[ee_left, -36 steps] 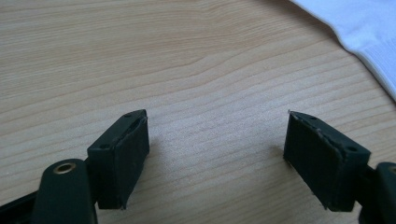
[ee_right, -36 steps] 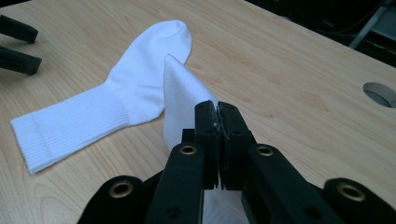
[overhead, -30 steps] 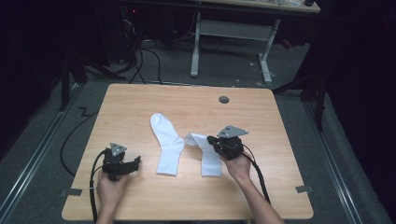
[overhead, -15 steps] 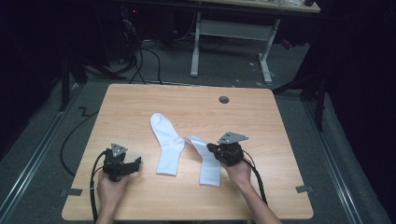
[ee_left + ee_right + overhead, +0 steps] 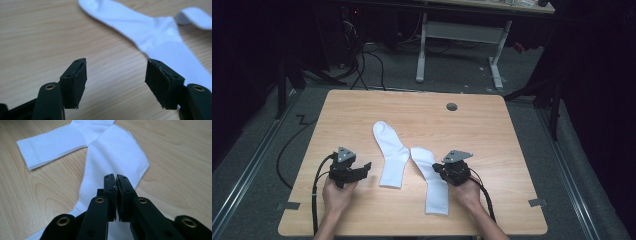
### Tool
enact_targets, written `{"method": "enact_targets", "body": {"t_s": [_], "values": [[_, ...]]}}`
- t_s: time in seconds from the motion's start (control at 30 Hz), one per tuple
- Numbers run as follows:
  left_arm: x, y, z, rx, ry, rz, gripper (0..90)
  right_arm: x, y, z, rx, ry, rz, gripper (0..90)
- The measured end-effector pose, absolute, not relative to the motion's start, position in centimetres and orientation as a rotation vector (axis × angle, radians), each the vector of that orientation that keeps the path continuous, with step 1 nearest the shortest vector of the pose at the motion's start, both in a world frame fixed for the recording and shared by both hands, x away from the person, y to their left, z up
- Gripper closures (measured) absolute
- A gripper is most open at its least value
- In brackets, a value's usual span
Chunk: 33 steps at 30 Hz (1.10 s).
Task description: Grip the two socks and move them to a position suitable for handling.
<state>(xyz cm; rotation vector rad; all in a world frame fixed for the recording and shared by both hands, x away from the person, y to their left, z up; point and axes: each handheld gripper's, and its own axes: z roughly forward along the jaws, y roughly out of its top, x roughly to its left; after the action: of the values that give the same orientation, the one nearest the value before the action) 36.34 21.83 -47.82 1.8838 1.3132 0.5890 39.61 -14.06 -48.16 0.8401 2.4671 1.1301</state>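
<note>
The right gripper [image 5: 439, 167], jaws pressed together, pinches the right white sock [image 5: 432, 185] lying on the wooden table [image 5: 492, 135]; the left gripper [image 5: 364, 167], jaws spread but just closing on nothing, sits just left of the left sock [image 5: 391, 152]

Table [image 5: 492, 130] brightly lit, dark surroundings; gripper views blur toward the far socks.
</note>
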Motion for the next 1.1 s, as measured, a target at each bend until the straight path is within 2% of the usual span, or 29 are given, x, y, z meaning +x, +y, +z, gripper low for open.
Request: {"method": "enact_targets", "body": {"t_s": [0.43, 0.6, 0.77, 1.03, 1.1], "values": [[41.0, 14.3, -45.3, 2.000, 1.137, 0.458, 35.8, 39.6, -13.5, -49.8, 0.819, 2.516, 1.080, 85.8], [43.6, 11.5, -45.8, 2.053, 1.135, 0.399, 39.0, 39.9, -13.4, -50.1, 0.815, 2.522, 1.076, 85.8], [45.6, 9.5, -46.3, 2.105, 1.143, 0.392, 42.2, 40.1, -13.4, -50.3, 0.822, 2.527, 1.079, 85.8], [47.6, 7.5, -47.6, 2.166, 1.165, 0.344, 55.6, 40.5, -13.4, -50.3, 0.807, 2.546, 1.082, 86.3], [47.8, 7.3, -48.1, 2.198, 1.166, 0.352, 61.8, 40.6, -13.5, -50.3, 0.800, 2.553, 1.083, 86.3]]}}
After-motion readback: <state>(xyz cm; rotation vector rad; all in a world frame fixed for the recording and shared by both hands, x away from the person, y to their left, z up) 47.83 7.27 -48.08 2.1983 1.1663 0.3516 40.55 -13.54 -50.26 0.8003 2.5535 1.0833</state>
